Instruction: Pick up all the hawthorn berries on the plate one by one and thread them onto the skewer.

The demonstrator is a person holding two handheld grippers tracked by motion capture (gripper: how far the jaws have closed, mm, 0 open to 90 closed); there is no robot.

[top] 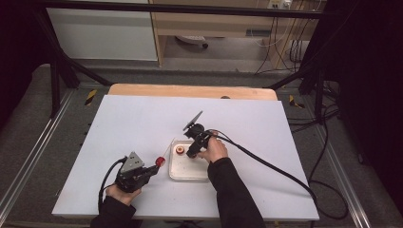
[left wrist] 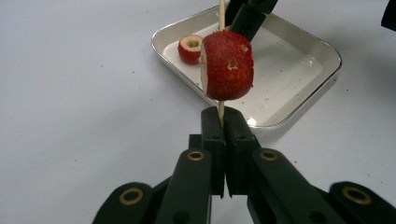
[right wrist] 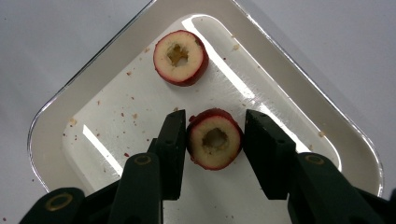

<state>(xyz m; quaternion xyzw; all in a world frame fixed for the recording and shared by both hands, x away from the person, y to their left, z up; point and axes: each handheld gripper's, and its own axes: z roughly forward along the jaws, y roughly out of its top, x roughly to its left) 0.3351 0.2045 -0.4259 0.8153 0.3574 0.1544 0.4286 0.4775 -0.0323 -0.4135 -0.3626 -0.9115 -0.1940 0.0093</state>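
In the tray [right wrist: 56,140], your right gripper [right wrist: 215,149]: jaws part-open around a cored fruit slice [right wrist: 215,142] — left jaw touching.
Your left gripper [left wrist: 224,140]: clamped on a skewer [left wrist: 221,112] — fruit piece [left wrist: 228,65] threaded above the jaws.

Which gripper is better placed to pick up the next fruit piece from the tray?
Right gripper: its open fingers bracket a cored fruit piece in the tray. Left gripper is busy clamping the skewer.
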